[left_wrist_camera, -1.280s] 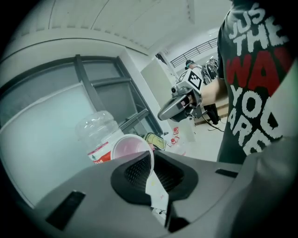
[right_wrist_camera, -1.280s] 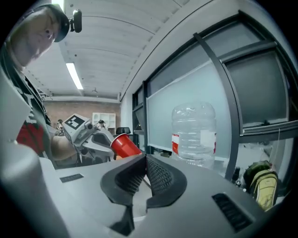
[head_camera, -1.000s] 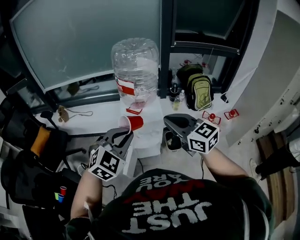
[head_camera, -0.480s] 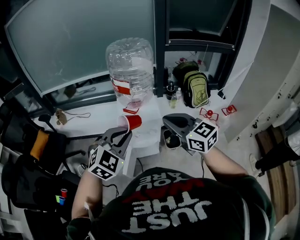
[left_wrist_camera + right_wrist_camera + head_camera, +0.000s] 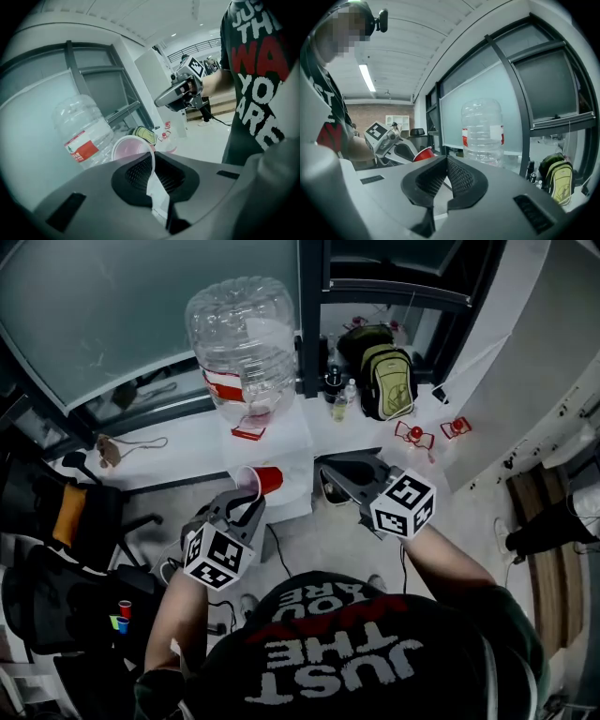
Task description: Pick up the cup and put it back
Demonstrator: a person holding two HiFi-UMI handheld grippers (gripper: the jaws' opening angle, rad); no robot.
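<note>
My left gripper holds the red cup
Its jaws pinch the rim, the cup tipped sideways in the air near the water bottle; my right gripper is closed and empty.

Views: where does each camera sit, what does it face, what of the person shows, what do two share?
Head view: on the head, facing down; bottle, arms, shirt, left tongs, right tongs.
Left gripper view: on left tongs, shut on cup; faces bottle, shirt.
Right gripper view: on right tongs, shut; faces bottle, shirt.
Shared: bottle, cup.
</note>
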